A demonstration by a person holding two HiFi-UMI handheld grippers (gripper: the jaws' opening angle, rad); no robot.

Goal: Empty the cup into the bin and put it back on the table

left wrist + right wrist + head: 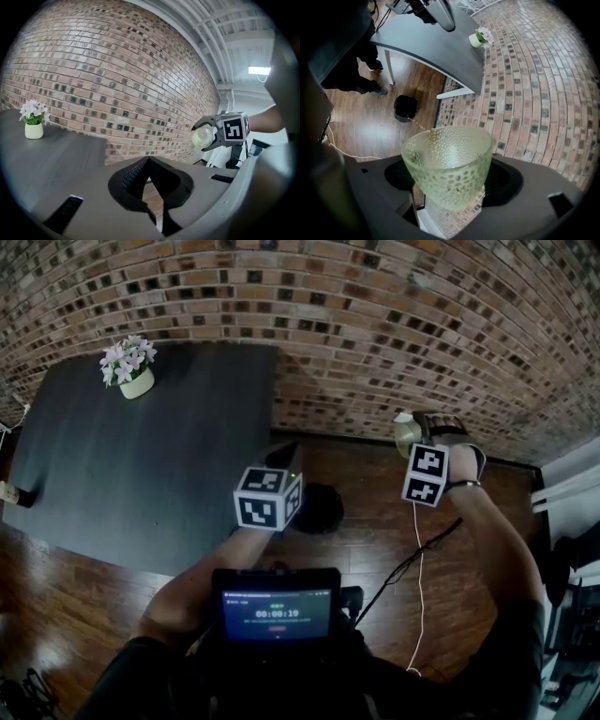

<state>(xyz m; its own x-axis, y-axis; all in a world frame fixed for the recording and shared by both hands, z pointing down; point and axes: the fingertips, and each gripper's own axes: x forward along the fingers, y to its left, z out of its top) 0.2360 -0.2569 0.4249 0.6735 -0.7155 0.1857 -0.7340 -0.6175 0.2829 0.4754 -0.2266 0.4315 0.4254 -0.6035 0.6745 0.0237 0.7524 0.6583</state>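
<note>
Pinching a pale green dimpled glass cup (pixel 447 154) across its lower body, my right claw (pixel 450 190) has its jaws spread wide with the pads pressed on the glass. The cup hangs in the air, tipped well off upright, above the wooden floor (pixel 361 136) and clear of the dark grey table (pixel 436 42). A thin pale streak runs from the rim toward the small black bin (pixel 406 108). It may be the contents leaving, but I cannot be sure.

My left claw (pixel 149 161) is pressed together on nothing, pointing roughly level at the brick wall (pixel 117 70).

To do this pour well, I would first bring the mouth nearer over the bin, because from the head view the cup sits off to the bin's right rather than above it. Then I would roll the wrist slowly so nothing lands on the floor. The dimpled glass is probably slippery, so the pinch should not slacken while the cup is tipped.

Only the right gripper view shows the whole bin and the cup wall close up. In the head view the left claw's marker cube (pixel 267 498) covers part of the bin, and the cup is a sliver. The left gripper view alone shows both right jaws wrapped round the cup from outside. A white pot of pale flowers (pixel 129 367) sits at the table's far corner.
</note>
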